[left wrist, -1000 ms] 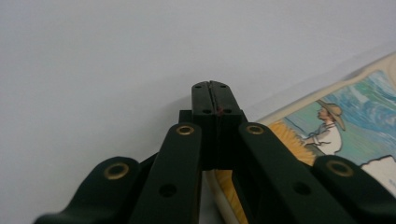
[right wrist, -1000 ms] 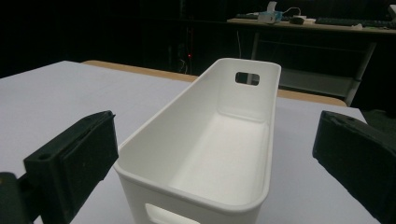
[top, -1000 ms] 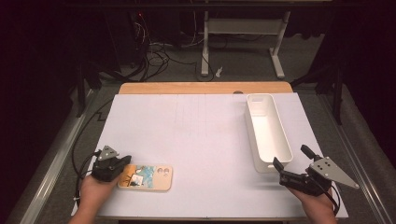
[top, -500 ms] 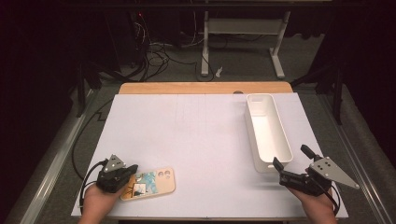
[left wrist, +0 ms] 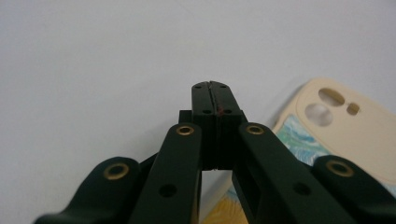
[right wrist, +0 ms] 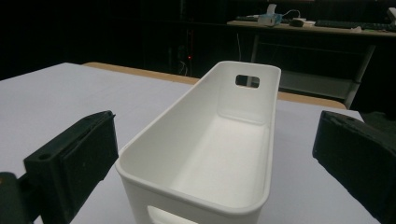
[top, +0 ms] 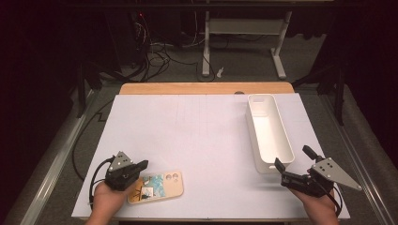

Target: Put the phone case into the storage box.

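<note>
We count one phone case (top: 159,186), one white bin (top: 265,132) and two tongs on the desk (top: 187,126). The phone case lies flat near the front left corner of the desk, camera holes facing up; its left end is hidden beneath the left tongs (top: 141,165), and its printed picture is too small to read. In the left gripper view, the left tongs (left wrist: 212,93) are fully closed, pads pressed together with nothing between them, just beside the case (left wrist: 345,126). The bin stands along the right edge. The right tongs (top: 291,161) are spread wide, empty, near the bin's front end without touching it.
</note>
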`<state>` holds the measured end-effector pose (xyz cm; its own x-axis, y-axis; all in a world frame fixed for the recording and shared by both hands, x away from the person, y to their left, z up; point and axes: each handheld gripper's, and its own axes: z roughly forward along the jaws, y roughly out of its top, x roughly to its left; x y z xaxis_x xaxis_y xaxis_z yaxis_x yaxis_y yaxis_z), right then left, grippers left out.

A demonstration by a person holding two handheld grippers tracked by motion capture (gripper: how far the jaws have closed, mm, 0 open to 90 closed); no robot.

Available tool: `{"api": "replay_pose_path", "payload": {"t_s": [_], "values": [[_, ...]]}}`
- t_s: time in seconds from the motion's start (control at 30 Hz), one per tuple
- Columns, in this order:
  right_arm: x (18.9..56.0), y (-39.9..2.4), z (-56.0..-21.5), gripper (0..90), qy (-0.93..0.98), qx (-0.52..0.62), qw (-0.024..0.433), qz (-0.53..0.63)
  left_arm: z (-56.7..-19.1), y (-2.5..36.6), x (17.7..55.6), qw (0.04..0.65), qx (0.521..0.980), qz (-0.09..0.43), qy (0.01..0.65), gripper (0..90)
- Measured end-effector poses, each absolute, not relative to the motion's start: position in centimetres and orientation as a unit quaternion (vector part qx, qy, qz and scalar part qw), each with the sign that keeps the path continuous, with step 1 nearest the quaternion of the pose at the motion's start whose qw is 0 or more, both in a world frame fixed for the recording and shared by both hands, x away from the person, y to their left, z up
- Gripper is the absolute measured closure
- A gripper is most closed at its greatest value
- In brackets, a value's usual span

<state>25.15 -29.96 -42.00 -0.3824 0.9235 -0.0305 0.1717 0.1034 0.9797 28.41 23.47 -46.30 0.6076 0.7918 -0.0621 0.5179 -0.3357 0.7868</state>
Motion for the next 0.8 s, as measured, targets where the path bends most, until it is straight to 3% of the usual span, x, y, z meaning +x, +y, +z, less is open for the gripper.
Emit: {"api": "replay_pose_path", "payload": {"t_s": [0.2, 0.27, 0.3, 0.4, 0.8], "values": [[25.1, -30.0, -42.0, 0.6, 0.649, 0.422, 0.362, 0.52, -45.9, 24.9, 28.1, 0.449, 0.767, 0.183, 0.421, 90.0], [25.1, -30.1, -42.0, 0.6, 0.649, 0.422, 0.362, 0.52, -45.9, 26.3, 27.5, 0.48, 0.737, 0.192, 0.435, 89.0], [25.1, -30.1, -42.0, 0.6, 0.649, 0.422, 0.362, 0.519, -45.9, 26.6, 27.4, 0.484, 0.731, 0.197, 0.438, 82.8], [25.1, -30.0, -42.0, 0.6, 0.649, 0.421, 0.363, 0.519, -45.9, 27.3, 26.9, 0.488, 0.726, 0.21, 0.437, 76.1], [25.0, -30.1, -42.0, 0.6, 0.648, 0.422, 0.364, 0.519, -46.1, 27.6, 26.6, 0.481, 0.72, 0.223, 0.448, 33.5]]}}
